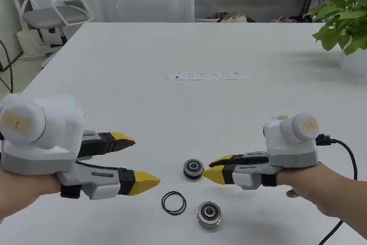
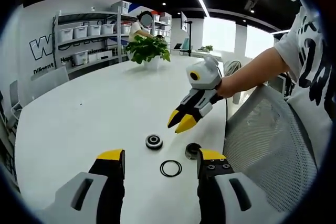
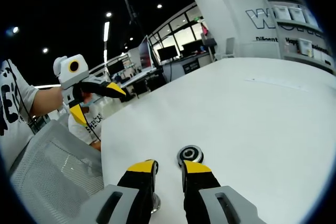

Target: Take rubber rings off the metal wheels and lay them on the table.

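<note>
The right gripper (image 1: 210,168) has its jaws barely parted and empty, tips just beside a dark-rimmed wheel (image 1: 193,168). The left gripper (image 1: 143,160) has its jaws spread wide, holding nothing. A loose ring (image 1: 174,202) lies on the table (image 1: 172,101) beside the second wheel (image 1: 209,213). Unbraced, the dark-rimmed wheel could skid or roll from a nudge, and a half-lifted ring might snap back.

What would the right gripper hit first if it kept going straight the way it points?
Most likely the metal wheel lying on the table just ahead of the right gripper, though it might pass just above it.
</note>
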`<state>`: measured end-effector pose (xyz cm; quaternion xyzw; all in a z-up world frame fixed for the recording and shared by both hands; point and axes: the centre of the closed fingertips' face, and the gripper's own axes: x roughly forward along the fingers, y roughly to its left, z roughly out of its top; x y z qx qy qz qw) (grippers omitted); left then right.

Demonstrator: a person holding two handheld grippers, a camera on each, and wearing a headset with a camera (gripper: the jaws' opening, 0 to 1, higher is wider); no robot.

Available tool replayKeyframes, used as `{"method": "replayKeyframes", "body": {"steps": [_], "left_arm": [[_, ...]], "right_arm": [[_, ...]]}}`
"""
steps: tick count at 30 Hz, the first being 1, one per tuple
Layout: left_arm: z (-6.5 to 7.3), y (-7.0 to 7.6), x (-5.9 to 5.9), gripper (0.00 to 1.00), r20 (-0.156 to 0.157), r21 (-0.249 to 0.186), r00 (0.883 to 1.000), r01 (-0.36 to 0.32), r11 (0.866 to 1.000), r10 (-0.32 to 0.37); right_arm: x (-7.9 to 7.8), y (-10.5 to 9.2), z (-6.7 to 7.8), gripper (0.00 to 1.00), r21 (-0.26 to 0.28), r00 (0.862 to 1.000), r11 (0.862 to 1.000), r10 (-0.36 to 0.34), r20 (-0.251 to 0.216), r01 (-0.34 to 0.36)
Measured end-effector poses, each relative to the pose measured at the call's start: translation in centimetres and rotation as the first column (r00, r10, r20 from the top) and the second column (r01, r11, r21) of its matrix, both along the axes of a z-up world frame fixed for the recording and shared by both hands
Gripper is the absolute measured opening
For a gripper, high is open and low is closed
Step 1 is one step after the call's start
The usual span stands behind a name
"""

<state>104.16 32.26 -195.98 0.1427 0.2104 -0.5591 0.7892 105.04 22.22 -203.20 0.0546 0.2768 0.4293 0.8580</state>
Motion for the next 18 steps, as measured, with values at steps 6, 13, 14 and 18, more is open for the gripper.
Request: {"method": "replayKeyframes", "body": {"steps": [6,13,14,18], "left_arm": [[0.0,-0.6,0.7,0.53,0.006,0.008,1.000,0.011,1.000,-0.011],[-0.4,-1.2,1.5,0.53,0.008,0.017,1.000,0.020,1.000,-0.021],[-0.4,-1.3,1.6,0.53,0.008,0.018,1.000,0.022,1.000,-0.022],[-0.9,-1.5,2.0,0.53,0.006,0.029,1.000,0.027,0.999,-0.028]], "right_arm": [[0.4,-0.7,-0.2,0.20,-0.015,1.000,1.000,-0.012,0.013,0.012],[0.7,-1.1,-0.4,0.22,-0.036,1.000,0.999,-0.012,0.027,0.013],[0.7,-1.1,-0.4,0.22,-0.039,1.000,0.999,-0.012,0.029,0.013],[1.0,-1.4,-0.6,0.23,-0.051,0.999,0.999,-0.012,0.037,0.014]]}}
